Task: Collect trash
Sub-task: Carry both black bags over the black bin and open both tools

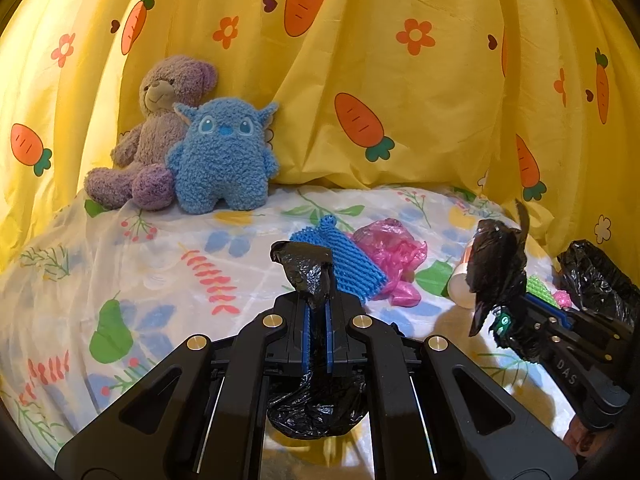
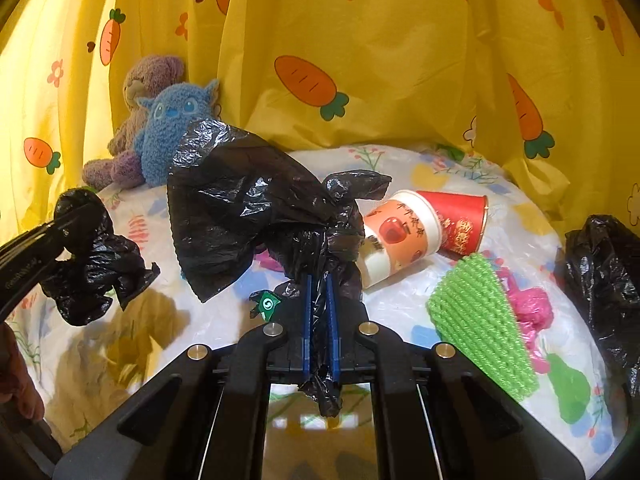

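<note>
- Step in hand, as judged: opening the thin black plastic trash bag [image 2: 248,200] so that the litter can go in. No litter is inside it that I can see.
- Left gripper [image 1: 316,308]: jaws together, clamped on a twisted edge of the bag; film bunches above the fingertips and hangs in a pouch below them.
- Right gripper [image 2: 320,300]: jaws together, clamped on another edge of the bag; a wide flap fans up and left of the fingertips, and a small green printed tag sits just left of them.
- Pose: both grippers are held above the bed with the white floral sheet [image 1: 120,248], pointing toward the yellow carrot-print curtain [image 1: 400,100]. In the left view the right gripper is to the right, near, angled inward.
- Litter lies on the sheet, beyond the bag: an orange-and-white paper cup [image 2: 396,236] on its side, its mouth touching a red paper cup [image 2: 460,220]; a green foam mesh sleeve [image 2: 480,324] lying over a crumpled pink plastic bag [image 2: 532,312]; a blue foam mesh sleeve [image 1: 344,260] touching a second crumpled pink plastic bag [image 1: 392,256].
- A further heap of black plastic film [image 2: 600,276] lies right of the green sleeve.
- Not trash: purple plush bear [image 1: 160,132] and blue plush monster [image 1: 224,156], against the curtain.
- Next move calls for, in my judgement: drawing the two held edges apart to find the mouth, without tearing the film.
</note>
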`<state>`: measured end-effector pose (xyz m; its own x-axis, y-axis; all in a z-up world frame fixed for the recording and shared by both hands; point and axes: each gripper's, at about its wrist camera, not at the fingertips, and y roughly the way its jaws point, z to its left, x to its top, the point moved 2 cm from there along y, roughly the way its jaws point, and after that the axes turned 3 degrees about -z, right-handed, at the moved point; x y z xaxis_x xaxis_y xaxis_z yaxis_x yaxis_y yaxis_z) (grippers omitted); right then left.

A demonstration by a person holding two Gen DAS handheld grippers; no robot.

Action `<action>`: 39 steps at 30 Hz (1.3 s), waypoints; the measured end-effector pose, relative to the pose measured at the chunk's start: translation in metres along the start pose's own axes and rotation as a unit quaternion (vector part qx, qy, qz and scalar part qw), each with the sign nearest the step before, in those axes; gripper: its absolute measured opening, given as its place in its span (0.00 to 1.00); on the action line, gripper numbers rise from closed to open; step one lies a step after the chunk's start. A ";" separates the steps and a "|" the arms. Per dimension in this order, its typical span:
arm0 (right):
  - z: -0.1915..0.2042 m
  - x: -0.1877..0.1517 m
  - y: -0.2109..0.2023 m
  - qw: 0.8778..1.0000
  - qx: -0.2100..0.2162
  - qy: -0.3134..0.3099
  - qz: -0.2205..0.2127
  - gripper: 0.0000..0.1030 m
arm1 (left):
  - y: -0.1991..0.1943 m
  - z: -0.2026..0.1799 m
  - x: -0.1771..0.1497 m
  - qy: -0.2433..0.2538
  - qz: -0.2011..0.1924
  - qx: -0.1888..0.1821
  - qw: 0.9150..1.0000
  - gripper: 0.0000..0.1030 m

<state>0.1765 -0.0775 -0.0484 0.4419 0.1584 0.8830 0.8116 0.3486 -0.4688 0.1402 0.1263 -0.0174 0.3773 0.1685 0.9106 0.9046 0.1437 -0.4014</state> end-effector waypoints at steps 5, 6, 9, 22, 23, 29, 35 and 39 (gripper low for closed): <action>-0.016 0.002 -0.026 0.999 -0.018 0.009 -0.030 0.08 | -0.006 -0.014 0.003 0.009 -0.006 -0.013 1.000 0.05; -0.020 0.002 -0.030 0.999 -0.025 0.009 -0.036 0.08 | -0.006 -0.018 0.004 0.010 -0.006 -0.017 1.000 0.05; -0.032 0.003 -0.041 0.998 -0.041 0.015 -0.047 0.08 | -0.008 -0.032 0.007 0.017 -0.010 -0.032 0.999 0.05; -0.100 0.003 -0.074 0.986 -0.143 0.040 -0.075 0.08 | -0.021 -0.117 0.035 0.062 -0.040 -0.115 0.991 0.05; -0.108 0.003 -0.077 0.983 -0.158 0.041 -0.081 0.08 | -0.022 -0.126 0.038 0.067 -0.044 -0.124 0.989 0.05; -0.159 0.007 -0.096 0.961 -0.250 0.060 -0.099 0.08 | -0.017 -0.190 0.053 0.090 -0.052 -0.204 0.973 0.05; -0.213 0.002 -0.099 0.925 -0.358 0.089 -0.085 0.08 | 0.002 -0.263 0.061 0.097 -0.049 -0.291 0.951 0.05; -0.240 -0.003 -0.095 0.912 -0.390 0.103 -0.076 0.08 | 0.019 -0.311 0.061 0.108 -0.044 -0.329 0.937 0.05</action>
<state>0.1901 -0.3321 -0.0126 0.2981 -0.0419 0.9536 0.8589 -0.4241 -0.2872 0.2424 -0.1637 0.0610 0.2634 -0.0274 0.9643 0.8336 -0.4966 -0.2418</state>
